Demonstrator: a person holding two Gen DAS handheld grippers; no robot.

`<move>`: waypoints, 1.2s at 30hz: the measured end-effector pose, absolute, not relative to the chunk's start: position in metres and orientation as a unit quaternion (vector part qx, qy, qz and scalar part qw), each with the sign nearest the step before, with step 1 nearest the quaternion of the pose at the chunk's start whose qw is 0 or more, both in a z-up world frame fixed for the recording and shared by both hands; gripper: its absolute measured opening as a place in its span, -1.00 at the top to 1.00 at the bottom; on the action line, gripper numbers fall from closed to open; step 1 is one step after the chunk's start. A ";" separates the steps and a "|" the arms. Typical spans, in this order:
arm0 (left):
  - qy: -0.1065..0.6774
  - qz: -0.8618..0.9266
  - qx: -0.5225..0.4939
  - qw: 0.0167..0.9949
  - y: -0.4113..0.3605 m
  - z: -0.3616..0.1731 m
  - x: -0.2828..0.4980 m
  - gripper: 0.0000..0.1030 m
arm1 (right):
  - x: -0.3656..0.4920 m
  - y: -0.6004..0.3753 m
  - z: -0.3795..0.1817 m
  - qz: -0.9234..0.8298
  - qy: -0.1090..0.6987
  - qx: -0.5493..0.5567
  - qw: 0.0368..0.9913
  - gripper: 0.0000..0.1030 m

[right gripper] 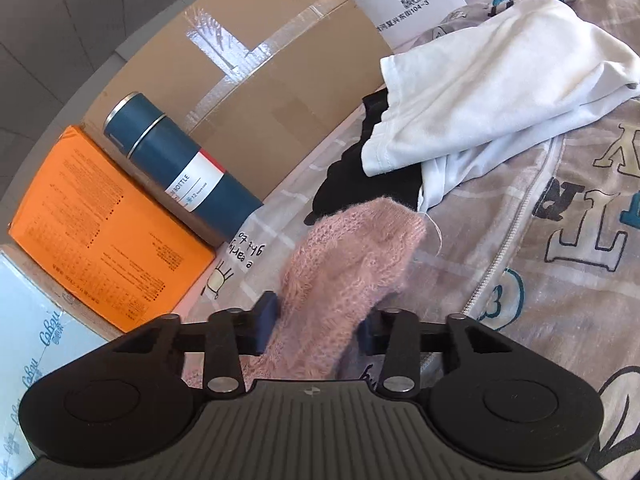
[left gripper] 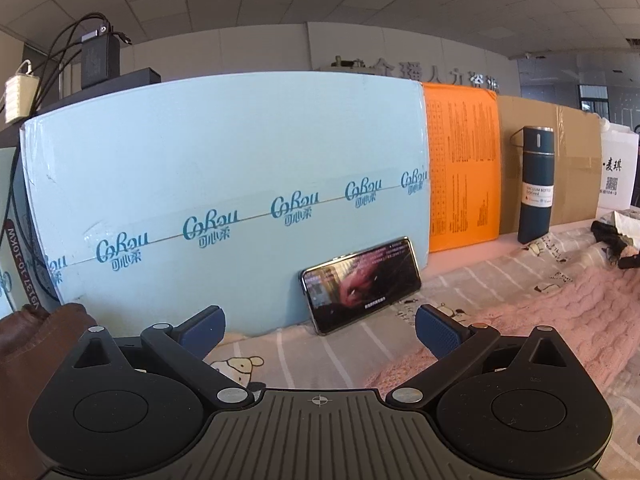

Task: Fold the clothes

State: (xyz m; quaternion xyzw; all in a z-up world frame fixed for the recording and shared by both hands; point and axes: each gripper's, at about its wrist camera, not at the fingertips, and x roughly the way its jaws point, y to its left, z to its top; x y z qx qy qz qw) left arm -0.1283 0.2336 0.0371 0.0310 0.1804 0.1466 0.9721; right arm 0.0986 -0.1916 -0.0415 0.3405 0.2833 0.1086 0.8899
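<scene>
Right claw (right gripper: 316,320) pinches pink knit (right gripper: 352,256) over striped sheet (left gripper: 320,344); left claw (left gripper: 320,326) spread.

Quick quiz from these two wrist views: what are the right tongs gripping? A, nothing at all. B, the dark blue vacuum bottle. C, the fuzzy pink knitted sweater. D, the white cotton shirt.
C: in the right wrist view the right tongs are closed on a fold of the fuzzy pink knitted sweater, while the white cotton shirt and the dark blue vacuum bottle lie apart from them.
</scene>
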 end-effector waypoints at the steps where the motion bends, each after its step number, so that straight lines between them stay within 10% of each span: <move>1: 0.184 0.146 0.032 0.971 0.233 0.035 -0.127 -0.99 | 0.098 -0.193 -0.041 0.120 0.277 0.344 0.889 0.59; 23: 0.198 0.136 0.036 0.970 0.232 0.028 -0.119 -0.99 | 0.032 -0.120 -0.004 0.295 0.175 0.169 0.924 0.56; 36: 0.204 0.136 0.035 0.969 0.233 0.026 -0.117 -0.99 | -0.008 -0.079 -0.004 0.435 0.183 0.061 0.879 -0.44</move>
